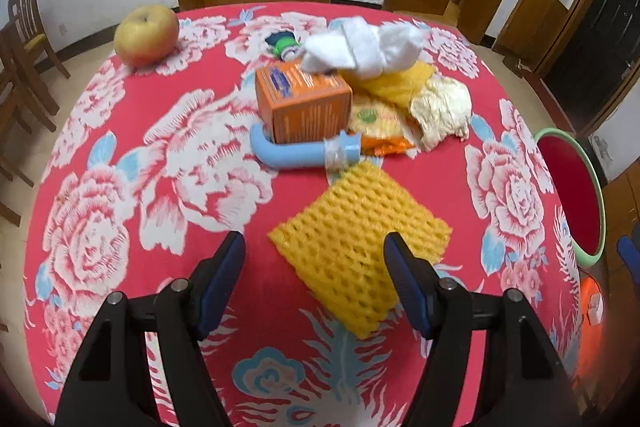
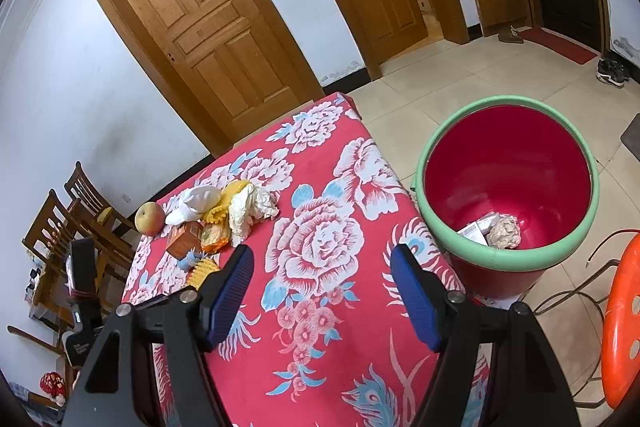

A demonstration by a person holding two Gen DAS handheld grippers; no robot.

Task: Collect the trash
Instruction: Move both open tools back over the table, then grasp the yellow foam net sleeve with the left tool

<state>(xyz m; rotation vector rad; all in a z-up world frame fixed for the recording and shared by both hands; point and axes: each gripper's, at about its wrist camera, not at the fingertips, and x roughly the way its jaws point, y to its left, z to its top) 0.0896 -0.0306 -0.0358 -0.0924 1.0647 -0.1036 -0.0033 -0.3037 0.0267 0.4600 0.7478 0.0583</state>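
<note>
**Both grippers empty above the flowered worktop, trash still piled at its middle**

The left gripper (image 1: 314,257) hangs over the red floral worktop (image 1: 120,163) with its jaws wide apart and nothing between them. A yellow foam net (image 1: 352,227) lies flat on the cloth just ahead of it, its near right corner passing behind the right finger. Beyond the net sits the main heap: a blue curved tube (image 1: 296,153) lying against the front of an orange box (image 1: 304,103), a white crumpled cloth (image 1: 360,47) resting over the box's far edge, a cream crumpled paper (image 1: 440,111) to the right, and yellow and orange wrappers (image 1: 380,123) under and between them. A small green and dark item behind the box is too blurred to name. An apple (image 1: 146,35) stands well apart at the far left corner.

The right gripper (image 2: 322,291) is held over the worktop's near right part, jaws likewise spread and empty. Beside the worktop on the tiled floor stands a red bin (image 2: 508,259) with a green rim; crumpled paper (image 2: 504,231) and a flat printed scrap lie at its bottom. An orange stool (image 2: 624,323) is just right of the bin
</note>
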